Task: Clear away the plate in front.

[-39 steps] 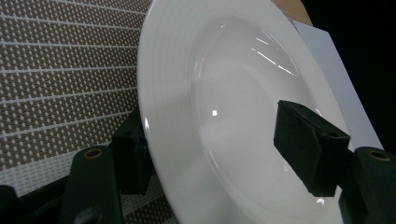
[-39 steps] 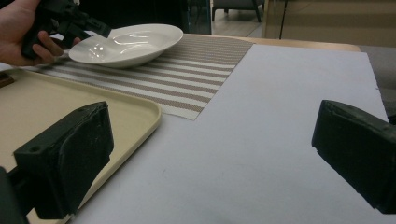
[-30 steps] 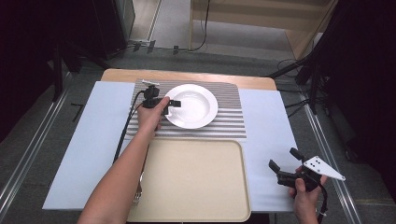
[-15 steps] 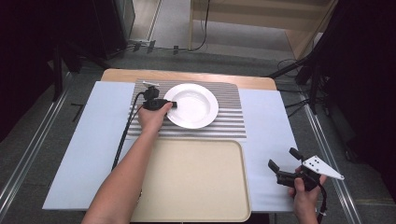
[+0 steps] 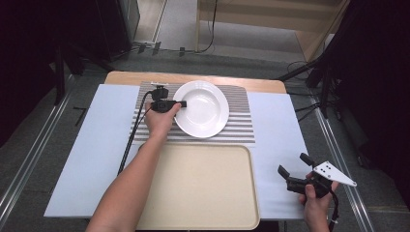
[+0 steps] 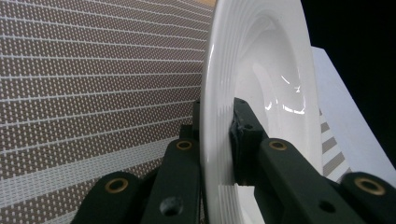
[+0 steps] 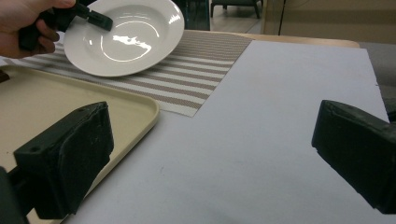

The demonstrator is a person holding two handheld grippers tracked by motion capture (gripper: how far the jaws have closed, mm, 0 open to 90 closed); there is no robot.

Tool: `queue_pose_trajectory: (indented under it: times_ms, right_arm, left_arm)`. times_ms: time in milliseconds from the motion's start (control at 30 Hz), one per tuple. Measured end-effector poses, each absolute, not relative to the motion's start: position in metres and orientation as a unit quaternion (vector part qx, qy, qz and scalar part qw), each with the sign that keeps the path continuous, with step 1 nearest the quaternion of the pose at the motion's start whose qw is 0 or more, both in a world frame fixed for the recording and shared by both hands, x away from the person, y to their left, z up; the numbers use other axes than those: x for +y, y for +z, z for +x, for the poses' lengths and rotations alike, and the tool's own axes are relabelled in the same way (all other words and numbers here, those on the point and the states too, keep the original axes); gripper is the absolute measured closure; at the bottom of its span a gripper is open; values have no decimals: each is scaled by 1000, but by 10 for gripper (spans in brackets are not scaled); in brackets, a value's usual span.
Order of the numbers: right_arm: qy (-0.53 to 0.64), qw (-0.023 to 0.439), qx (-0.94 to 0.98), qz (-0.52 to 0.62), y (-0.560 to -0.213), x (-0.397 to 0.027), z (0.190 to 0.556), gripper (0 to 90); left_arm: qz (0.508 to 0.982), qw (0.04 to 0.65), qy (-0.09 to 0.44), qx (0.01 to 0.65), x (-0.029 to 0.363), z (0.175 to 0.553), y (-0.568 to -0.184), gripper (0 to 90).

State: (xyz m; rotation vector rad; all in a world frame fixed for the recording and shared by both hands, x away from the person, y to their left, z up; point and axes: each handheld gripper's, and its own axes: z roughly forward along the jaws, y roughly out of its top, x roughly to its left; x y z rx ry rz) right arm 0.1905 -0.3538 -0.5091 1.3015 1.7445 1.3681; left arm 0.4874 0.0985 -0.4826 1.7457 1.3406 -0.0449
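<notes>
The left gripper (image 5: 180, 104) has just been closing and now clamps the near rim of the plate (image 5: 203, 108), one jaw over it, one under. The plate extends ahead of the jaws, above the mat (image 5: 241, 126). The right gripper (image 5: 295, 170) hangs apart, well away from it.

The right hand-held gripper (image 7: 212, 163) hangs with jaws wide apart over the pale tabletop (image 7: 280, 116). Far off, the left hand-held gripper (image 7: 95, 17) clamps the white plate (image 7: 123, 37) by its rim, tilting it above the striped placemat (image 7: 196, 70). The beige tray (image 7: 51, 107) lies just beside the placemat.
</notes>
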Motion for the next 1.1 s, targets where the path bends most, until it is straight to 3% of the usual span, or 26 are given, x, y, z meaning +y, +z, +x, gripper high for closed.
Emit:
queue_pose_trajectory:
  times_ms: [1100]
  right_arm:
    - [515,286,649,482,-508,-355,190,0]
  left_arm:
    - [651,479,-37,587,117,487,-476,817]
